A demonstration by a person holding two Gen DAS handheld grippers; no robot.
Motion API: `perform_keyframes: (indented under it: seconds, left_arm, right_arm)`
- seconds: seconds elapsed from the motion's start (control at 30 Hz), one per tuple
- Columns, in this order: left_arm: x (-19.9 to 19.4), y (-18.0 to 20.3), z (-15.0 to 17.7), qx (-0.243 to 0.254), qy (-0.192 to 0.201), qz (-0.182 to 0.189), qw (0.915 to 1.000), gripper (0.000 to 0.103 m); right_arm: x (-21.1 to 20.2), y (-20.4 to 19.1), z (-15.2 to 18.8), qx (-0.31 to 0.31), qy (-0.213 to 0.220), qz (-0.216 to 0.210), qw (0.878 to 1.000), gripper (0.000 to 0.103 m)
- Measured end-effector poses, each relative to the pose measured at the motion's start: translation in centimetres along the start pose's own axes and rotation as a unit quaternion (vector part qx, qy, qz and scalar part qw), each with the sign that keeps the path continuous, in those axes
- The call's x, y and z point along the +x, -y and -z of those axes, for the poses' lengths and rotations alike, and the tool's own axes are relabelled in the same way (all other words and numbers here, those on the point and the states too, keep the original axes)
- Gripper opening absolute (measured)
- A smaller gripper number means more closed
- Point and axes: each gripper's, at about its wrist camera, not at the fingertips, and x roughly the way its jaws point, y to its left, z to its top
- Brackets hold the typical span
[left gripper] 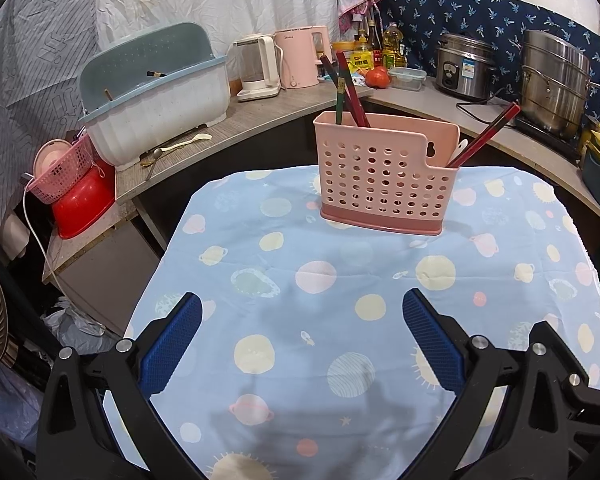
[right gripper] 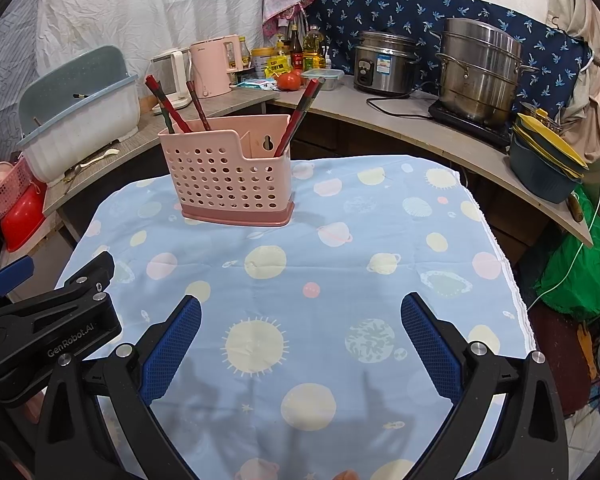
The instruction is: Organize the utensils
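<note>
utensil holder (left gripper: 384, 184): pink, darker pink base
chopsticks (left gripper: 350, 92): dark red
tablecloth (left gripper: 300, 264): light blue, pastel planets, suns
finger pads (left gripper: 172, 348): blue

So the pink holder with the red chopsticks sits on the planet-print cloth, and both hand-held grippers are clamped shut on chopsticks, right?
Not quite. The pink holder with the red chopsticks does sit on the planet-print cloth, but both hand-held grippers are open and empty. The left wrist view shows the left hand-held gripper holding nothing; the right wrist view shows the same for the right hand-held gripper.
</note>
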Motion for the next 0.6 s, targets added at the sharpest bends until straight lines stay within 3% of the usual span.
perform_keyframes:
  seconds: [0.6]
  left_arm:
    - [-0.12, -0.19, -0.26, 0.004, 0.006, -0.004, 1.0, 0.096]
  right_arm:
    - [0.01, 0.01, -0.02, 0.0, 0.0, -0.001, 1.0, 0.097]
